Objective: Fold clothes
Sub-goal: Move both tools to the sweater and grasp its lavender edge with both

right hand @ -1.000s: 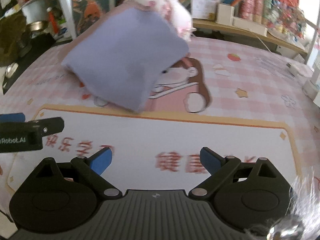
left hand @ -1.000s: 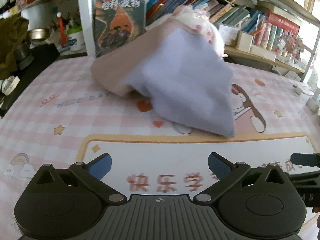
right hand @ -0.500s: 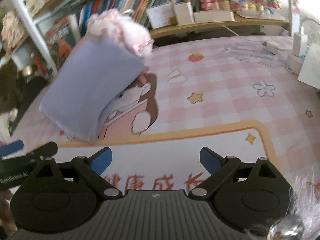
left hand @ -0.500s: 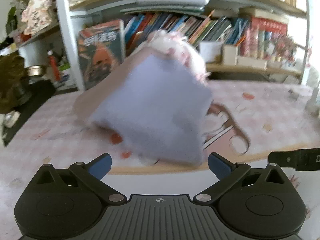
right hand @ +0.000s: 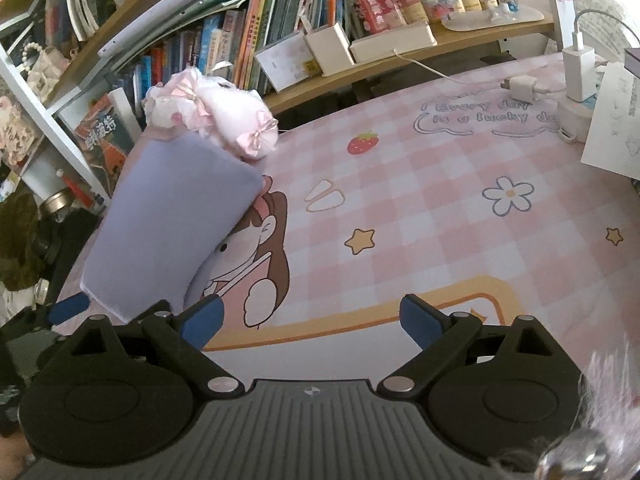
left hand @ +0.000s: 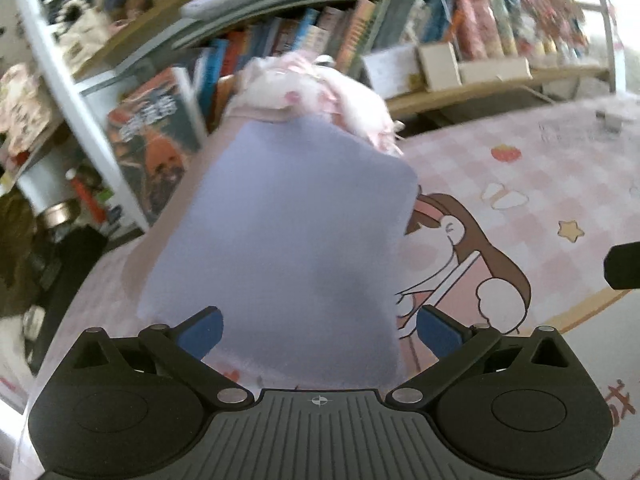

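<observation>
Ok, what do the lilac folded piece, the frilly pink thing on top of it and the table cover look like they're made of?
Lilac folded piece: probably soft knit or fleece; matte, no sheen, rounded fold edges. Frilly pink thing: seemingly plush or ruffled fabric with satin-like bows, which look slightly shiny. Table cover: looks like a smooth printed mat, perhaps vinyl; it lies flat with crisp printed graphics, but the material is uncertain.
</observation>
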{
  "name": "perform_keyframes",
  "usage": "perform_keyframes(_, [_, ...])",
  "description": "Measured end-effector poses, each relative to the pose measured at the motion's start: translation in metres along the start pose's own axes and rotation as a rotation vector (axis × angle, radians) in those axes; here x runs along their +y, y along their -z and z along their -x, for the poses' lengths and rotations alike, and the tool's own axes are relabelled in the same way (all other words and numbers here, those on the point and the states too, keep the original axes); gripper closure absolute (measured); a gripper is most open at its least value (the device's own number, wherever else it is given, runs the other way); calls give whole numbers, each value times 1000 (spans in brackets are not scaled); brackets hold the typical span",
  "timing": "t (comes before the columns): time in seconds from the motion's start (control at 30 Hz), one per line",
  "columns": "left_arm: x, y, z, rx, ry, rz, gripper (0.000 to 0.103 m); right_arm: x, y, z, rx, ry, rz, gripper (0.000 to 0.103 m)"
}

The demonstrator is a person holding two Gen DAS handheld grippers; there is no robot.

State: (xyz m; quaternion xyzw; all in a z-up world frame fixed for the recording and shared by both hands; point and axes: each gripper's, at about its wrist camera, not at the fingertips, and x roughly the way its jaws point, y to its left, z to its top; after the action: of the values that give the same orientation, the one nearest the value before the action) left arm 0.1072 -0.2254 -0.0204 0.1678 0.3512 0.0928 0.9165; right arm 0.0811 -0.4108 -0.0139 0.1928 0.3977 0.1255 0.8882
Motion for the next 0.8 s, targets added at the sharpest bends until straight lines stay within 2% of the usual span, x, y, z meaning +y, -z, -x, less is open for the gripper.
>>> perform_keyframes(0.27, [-33, -9, -33, 7, -36, -157, 2, -8, -5, 3, 3, -25, -6, 8])
perform_keyframes(0.33, [-32, -9, -38, -5, -61, -166, 9, -11, -8, 4, 3, -27, -14, 8])
perform_keyframes(0.4, [-23, -10, -43, 6, -63, -152, 53, -12, -10, 5, 7, -30, -25, 8])
perform_keyframes(0.43, [-17, -11, -43, 12, -54, -136, 65, -12, -11, 5, 8, -34, -25, 8])
perform_keyframes(0.47, [-11, -12, -40, 15, -47, -112, 82, -13, -12, 5, 9, -38, -26, 8])
perform_keyframes(0.53, [1, -14, -32, 11, -34, -69, 85, -12, -14, 5, 11, -49, -27, 8])
perform_keyframes(0.63, [15, -15, 1, -61, -10, -33, 88, -9, -19, 1, 22, -107, -48, 8])
perform_keyframes(0.8, [31, -8, 55, -145, 66, -25, 88, -4, -29, -16, 81, -300, -191, 8])
